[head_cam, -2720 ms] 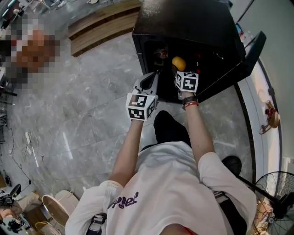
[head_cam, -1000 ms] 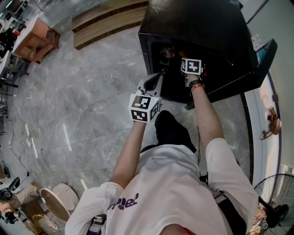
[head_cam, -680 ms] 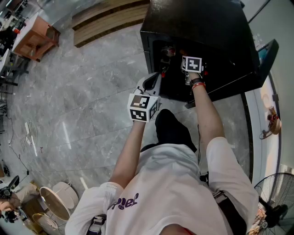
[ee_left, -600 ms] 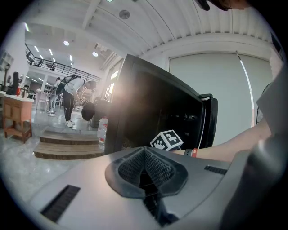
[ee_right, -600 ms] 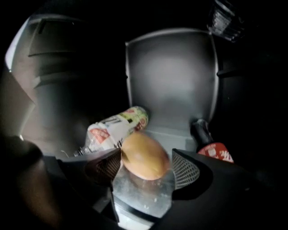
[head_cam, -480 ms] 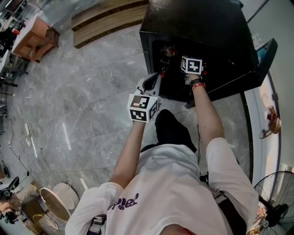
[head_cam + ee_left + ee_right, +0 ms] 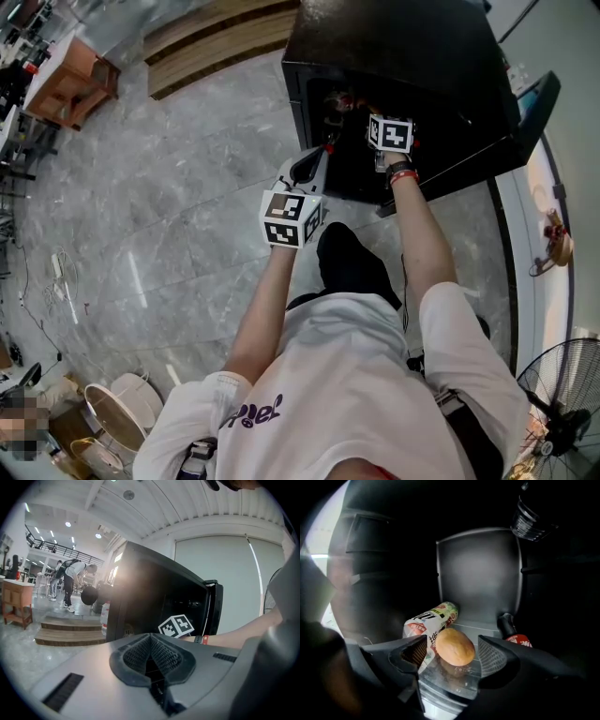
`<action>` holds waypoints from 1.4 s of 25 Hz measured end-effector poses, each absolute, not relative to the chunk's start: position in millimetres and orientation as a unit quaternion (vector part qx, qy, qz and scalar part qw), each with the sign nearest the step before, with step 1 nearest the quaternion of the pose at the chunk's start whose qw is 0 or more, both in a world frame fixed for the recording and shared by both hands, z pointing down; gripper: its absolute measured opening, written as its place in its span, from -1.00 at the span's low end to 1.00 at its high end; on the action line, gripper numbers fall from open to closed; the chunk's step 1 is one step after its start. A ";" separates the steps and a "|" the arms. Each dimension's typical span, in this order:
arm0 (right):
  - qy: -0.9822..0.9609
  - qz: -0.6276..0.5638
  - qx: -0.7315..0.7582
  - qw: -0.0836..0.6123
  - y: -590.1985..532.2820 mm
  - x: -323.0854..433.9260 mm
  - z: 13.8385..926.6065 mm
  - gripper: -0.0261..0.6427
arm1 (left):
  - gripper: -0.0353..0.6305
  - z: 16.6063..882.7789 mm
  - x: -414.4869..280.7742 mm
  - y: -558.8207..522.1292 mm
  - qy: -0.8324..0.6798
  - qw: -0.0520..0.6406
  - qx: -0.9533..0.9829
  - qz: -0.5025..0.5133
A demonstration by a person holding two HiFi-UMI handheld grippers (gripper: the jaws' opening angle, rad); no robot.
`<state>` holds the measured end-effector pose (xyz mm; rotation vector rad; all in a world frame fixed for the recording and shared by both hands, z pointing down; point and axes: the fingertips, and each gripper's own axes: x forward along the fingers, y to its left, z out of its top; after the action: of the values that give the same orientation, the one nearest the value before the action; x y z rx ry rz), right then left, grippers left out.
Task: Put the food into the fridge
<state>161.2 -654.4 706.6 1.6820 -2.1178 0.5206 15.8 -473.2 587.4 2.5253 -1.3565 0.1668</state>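
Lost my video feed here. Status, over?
Left gripper shut, empty, outside fridge. Right gripper open, inside. Orange food lying on shelf between its jaws, ungripped. Carton left, bottle right; nothing blocking.

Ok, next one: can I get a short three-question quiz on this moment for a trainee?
1. True or false: the right gripper is clamped on the round orange food.
2. What lies beside that food on the fridge shelf? A. a printed packet on its side; B. a banana; C. a plate.
3. Fill in: the left gripper has its jaws ____, with nothing between them.
Key: 1 false, its jaws stand apart around the food; 2 A; 3 shut.
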 end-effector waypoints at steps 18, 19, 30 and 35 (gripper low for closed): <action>-0.748 0.186 0.613 0.171 -595.2 175.0 680.7 -0.01 | -0.84 566.2 24.0 -426.1 -0.446 0.135 0.883 0.061; -0.749 0.187 0.613 0.170 -591.4 174.8 679.3 -0.02 | -0.84 564.2 23.3 -423.7 -0.446 0.135 0.883 0.061; -0.747 0.189 0.618 0.157 -542.3 172.6 646.5 -0.07 | -0.84 536.9 15.8 -392.3 -0.446 0.138 0.882 0.069; -0.750 0.189 0.615 0.152 -521.5 171.4 632.9 -0.10 | -0.84 524.0 15.1 -382.4 -0.448 0.138 0.880 0.071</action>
<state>171.4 -521.5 632.9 1.7645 -2.1531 0.5429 15.1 -382.4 524.0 2.5470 -1.2973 0.2056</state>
